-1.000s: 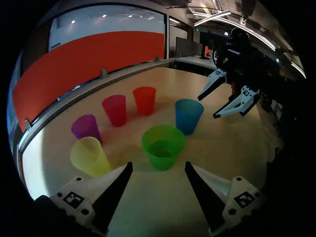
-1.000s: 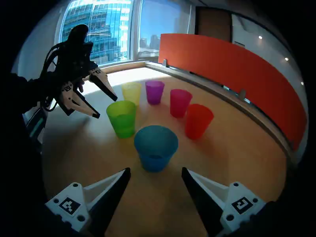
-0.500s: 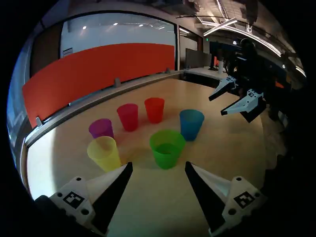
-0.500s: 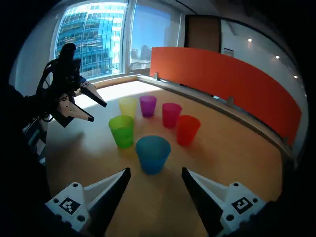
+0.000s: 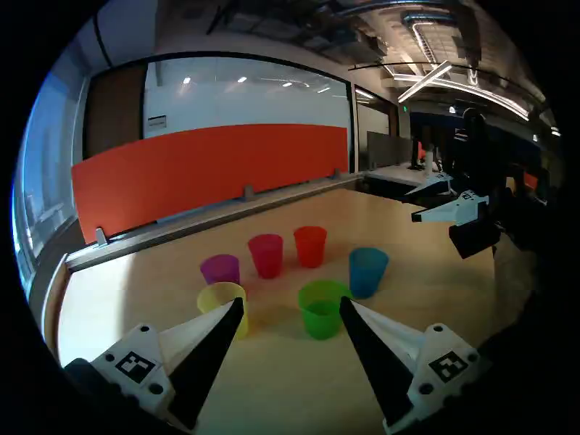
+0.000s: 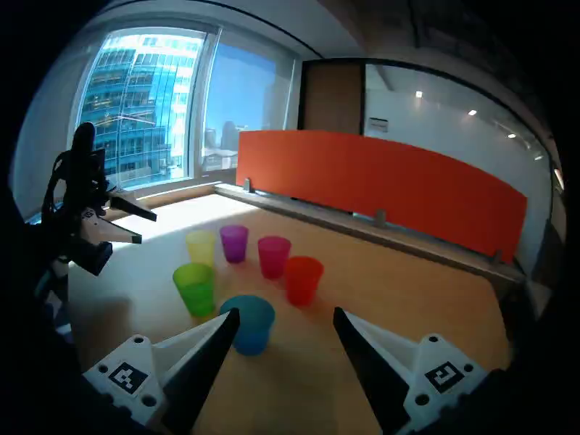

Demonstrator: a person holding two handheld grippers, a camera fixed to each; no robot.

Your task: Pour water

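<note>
We hold the left gripper point(image 5: 290, 303) and right gripper point(image 6: 285, 313) spread and empty, the green cup point(image 5: 323, 310) just ahead of the left, the blue cup point(image 6: 250, 322) ahead of the right; a crooked grab could topple either light cup

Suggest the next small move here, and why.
Probably lower the left gripper toward the green cup and straddle it: the cup stands upright on the table just ahead of its open, empty fingers, and the right gripper is open and empty too.
</note>
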